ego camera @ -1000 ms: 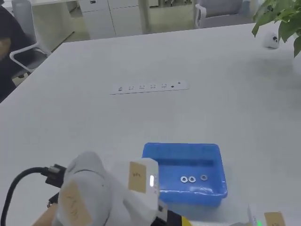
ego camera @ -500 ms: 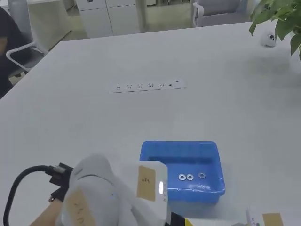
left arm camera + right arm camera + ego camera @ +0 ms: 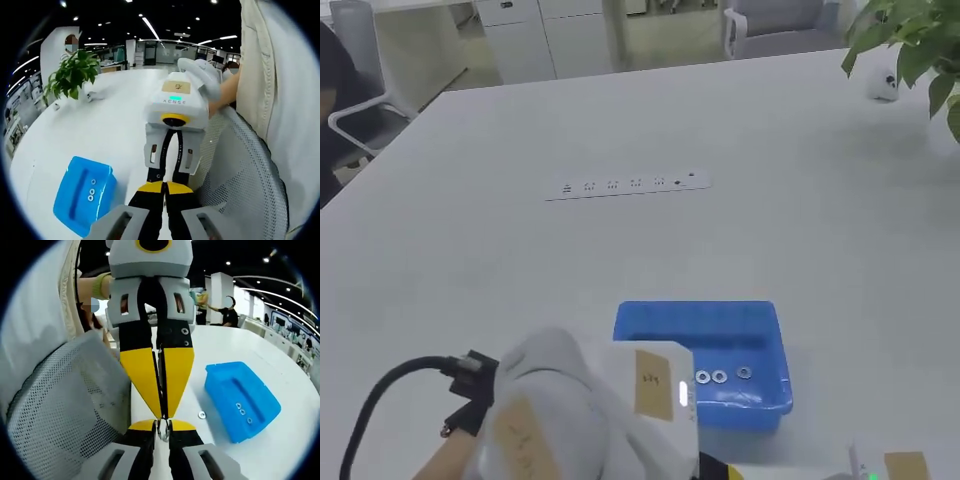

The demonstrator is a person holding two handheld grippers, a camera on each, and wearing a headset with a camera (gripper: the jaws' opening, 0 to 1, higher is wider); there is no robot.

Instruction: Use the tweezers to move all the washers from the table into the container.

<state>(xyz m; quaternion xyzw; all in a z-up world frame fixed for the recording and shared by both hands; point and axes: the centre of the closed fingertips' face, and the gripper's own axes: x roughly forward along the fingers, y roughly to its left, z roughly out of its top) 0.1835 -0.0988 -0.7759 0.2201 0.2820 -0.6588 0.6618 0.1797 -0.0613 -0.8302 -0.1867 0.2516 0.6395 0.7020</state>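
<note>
The blue container sits near the table's front edge with three washers in a row inside. It also lies to the left in the left gripper view, and to the right in the right gripper view. One loose washer rests on the table beside it. My two grippers meet tip to tip. My left gripper is shut, and its yellow fingers press together. My right gripper is closed on a thin silvery piece that looks like the tweezers' end. In the head view, my left gripper is at the bottom edge.
A white power strip lies across the middle of the table. A potted plant stands at the far right corner, and office chairs stand beyond the table. A mesh chair back and the person's pale clothing are close behind the grippers.
In the head view my left gripper's white body has slid to the right along the bottom edge. The container and its washers stay put, apart from a small camera shift.
</note>
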